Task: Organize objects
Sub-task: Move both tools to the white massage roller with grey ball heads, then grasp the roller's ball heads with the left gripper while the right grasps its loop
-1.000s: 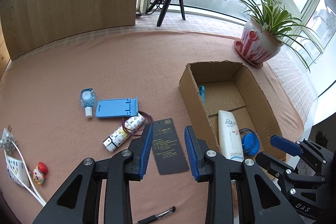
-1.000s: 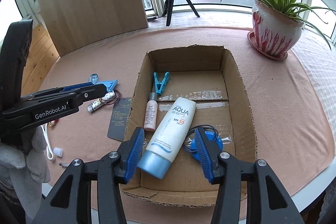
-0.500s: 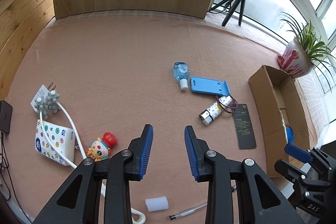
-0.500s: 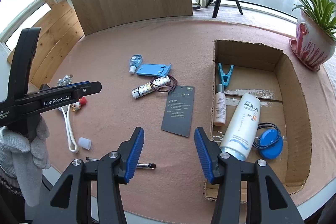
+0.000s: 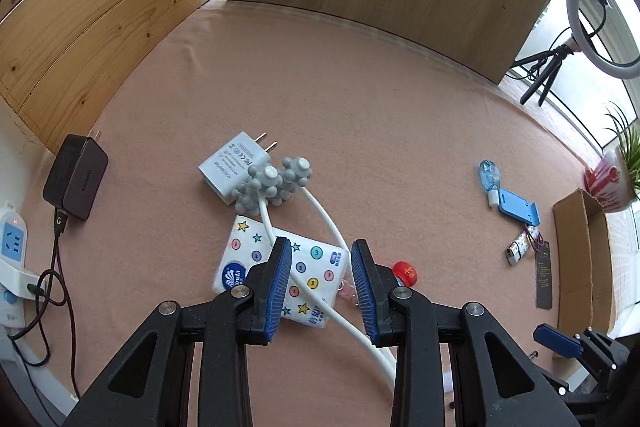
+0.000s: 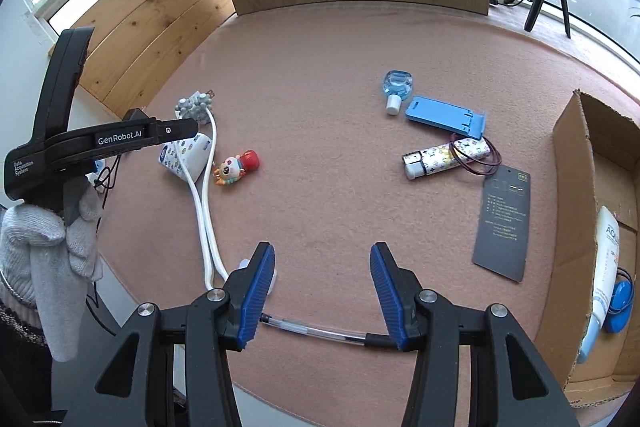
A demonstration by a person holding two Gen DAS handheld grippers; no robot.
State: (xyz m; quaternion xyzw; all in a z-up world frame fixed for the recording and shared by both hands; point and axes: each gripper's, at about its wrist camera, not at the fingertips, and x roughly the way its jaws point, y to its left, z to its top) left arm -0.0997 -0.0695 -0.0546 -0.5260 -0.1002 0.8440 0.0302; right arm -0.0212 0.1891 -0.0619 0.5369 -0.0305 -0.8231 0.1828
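The tissue pack (image 5: 280, 267) lies on the pink surface (image 5: 360, 115) under the left gripper (image 5: 320, 283), whose fingers stand apart and empty above it; it looks soft and light, best pinched across its short sides, though the stiff white cable (image 5: 324, 223) draped over it would probably drag along. The right gripper (image 6: 322, 291) hangs open and empty over a pen (image 6: 316, 331) near the surface's front edge, with bare room between it and the cardboard box (image 6: 572, 227).

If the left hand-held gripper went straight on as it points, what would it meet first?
Probably the white cable lying across the tissue pack, between the open left hand-held gripper fingers; depth is uncertain.
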